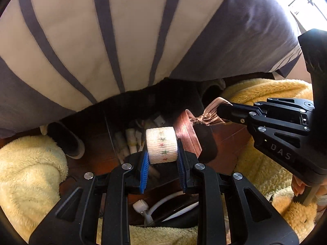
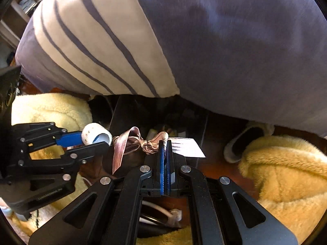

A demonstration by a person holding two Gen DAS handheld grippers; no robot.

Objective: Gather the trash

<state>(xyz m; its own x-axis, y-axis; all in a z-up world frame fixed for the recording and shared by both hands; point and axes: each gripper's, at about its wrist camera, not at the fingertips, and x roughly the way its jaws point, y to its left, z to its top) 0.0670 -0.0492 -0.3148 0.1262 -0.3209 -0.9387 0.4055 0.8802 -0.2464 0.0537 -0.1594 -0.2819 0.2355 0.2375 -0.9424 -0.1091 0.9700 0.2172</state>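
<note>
The left gripper [image 1: 162, 155] clamps a small white fabric-wrapped roll [image 1: 161, 144] above the dark wooden floor [image 1: 226, 140]. Beside it, the right gripper [image 1: 219, 107] pinches a pinkish satin ribbon [image 1: 206, 116].

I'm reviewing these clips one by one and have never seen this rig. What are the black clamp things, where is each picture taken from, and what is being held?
The black clamps are hand-held two-finger grippers, one in each of a person's hands, each with a fisheye camera looking along its fingers. The left camera shows the left gripper closed on a small white roll of patterned tape. The right camera shows the right gripper pinched shut on a pinkish-brown ribbon; a white card lies just beyond, but whether it is attached I cannot tell. Below lie a dark wood floor, fluffy yellow fabric and a slipper, with striped bedding above.
</note>
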